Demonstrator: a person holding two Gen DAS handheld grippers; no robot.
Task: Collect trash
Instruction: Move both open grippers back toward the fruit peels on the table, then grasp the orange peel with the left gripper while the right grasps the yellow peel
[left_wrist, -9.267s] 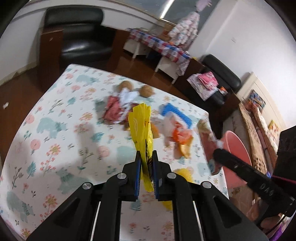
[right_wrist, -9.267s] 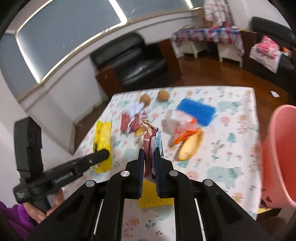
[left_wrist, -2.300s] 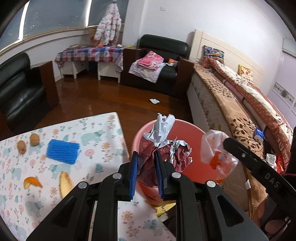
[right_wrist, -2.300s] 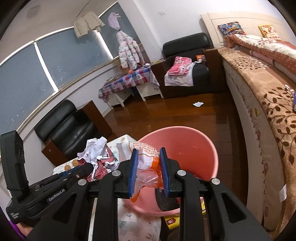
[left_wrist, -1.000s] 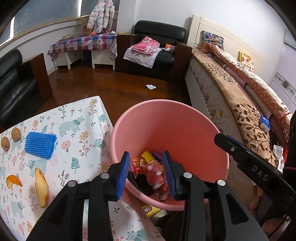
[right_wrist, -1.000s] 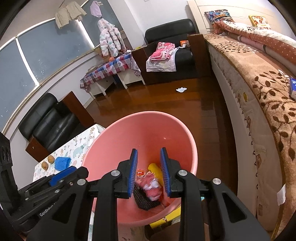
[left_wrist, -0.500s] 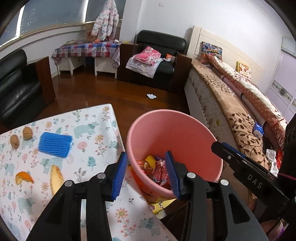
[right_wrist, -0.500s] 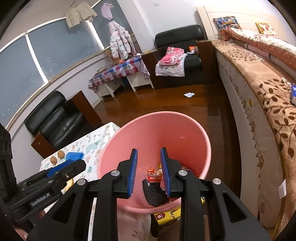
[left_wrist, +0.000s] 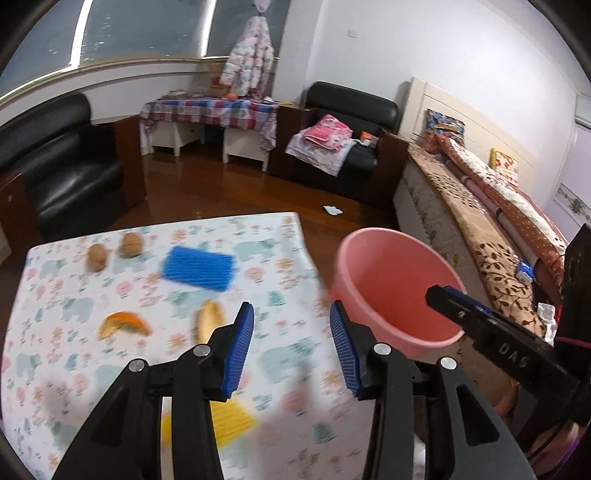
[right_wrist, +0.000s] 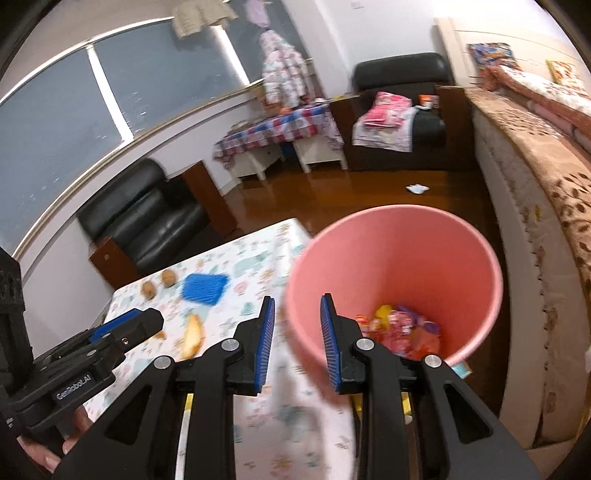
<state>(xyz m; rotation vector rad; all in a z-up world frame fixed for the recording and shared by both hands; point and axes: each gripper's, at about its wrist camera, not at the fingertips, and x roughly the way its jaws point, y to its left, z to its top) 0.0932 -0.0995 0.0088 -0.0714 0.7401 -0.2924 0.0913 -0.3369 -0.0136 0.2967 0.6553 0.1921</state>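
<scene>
- The pink bin (right_wrist: 399, 266) stands on the floor just beside the right edge of the surface (left_wrist: 74, 295), which wears a cloth printed with flowers and pale animals. It is a round, smooth plastic tub, wider at the rim.
- In the bin's bottom lies a heap of crumpled wrappers (right_wrist: 397, 325), red, yellow and pink.
- On the surface, left of the bin, litter is still out: a blue foam net (left_wrist: 199, 267), two brown nutshell-like lumps (left_wrist: 114, 251) beyond it, an orange peel (left_wrist: 123, 325), a pale peel (left_wrist: 208, 319) and a yellow foam net (left_wrist: 231, 421) nearest the camera. All are blurred.
- The left tongs (left_wrist: 291, 347) hang over the surface, left of the bin, jaws standing well apart with nothing between them.
- The right tongs (right_wrist: 297, 343) hang at the bin's near rim, jaws parted somewhat less widely, and hold nothing; the bin wall shows through the gap.
- About two seconds earlier both tongs held crumpled trash over the bin: paper in the left, a clear bag in the right. That trash is now gone from both.
- Since a second ago both tongs have drawn back from the bin's mouth toward the surface, and the left jaws stand slightly wider.
</scene>
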